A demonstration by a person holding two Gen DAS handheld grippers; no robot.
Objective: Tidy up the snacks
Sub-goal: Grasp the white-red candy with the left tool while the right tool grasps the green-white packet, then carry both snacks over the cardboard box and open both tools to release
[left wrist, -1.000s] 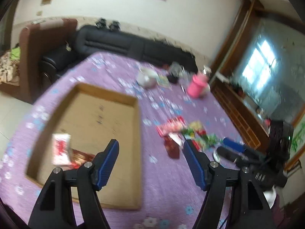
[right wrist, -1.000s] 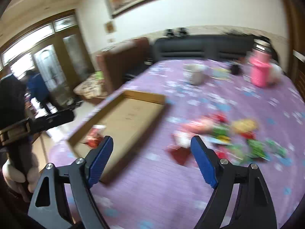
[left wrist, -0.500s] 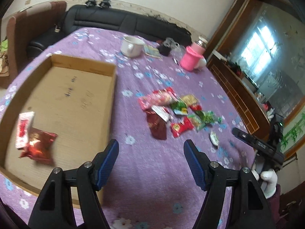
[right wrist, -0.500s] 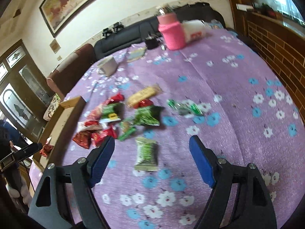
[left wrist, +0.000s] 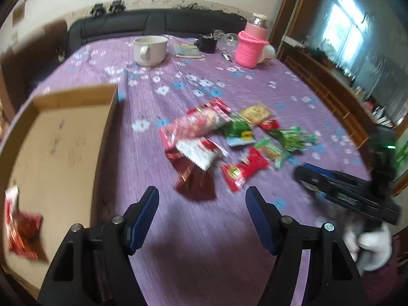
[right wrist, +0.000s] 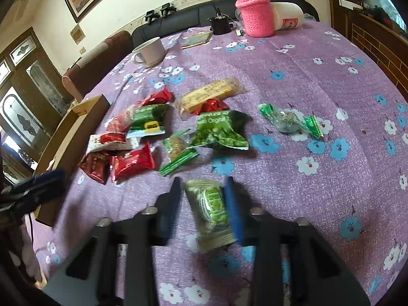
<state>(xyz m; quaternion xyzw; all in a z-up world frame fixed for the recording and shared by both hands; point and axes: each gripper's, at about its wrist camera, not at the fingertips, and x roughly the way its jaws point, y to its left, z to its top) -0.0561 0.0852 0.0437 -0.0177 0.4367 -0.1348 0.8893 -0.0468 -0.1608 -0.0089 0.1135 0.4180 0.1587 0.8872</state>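
A pile of red, green and yellow snack packets lies on the purple flowered tablecloth; it also shows in the right wrist view. A cardboard tray at the left holds two red packets. My left gripper is open and empty, just short of a dark red packet. My right gripper has its jaws narrowed around a light green packet lying on the cloth; the fingers stand close at both sides of it. The right gripper also shows in the left wrist view.
At the far side stand a white mug, a pink knitted bottle, a booklet and a small black item. A black sofa lies beyond the table. A green candy lies apart at the right.
My right gripper came down over the light green packet and its jaws narrowed around it. My left gripper swung from the tray toward the snack pile, staying open.
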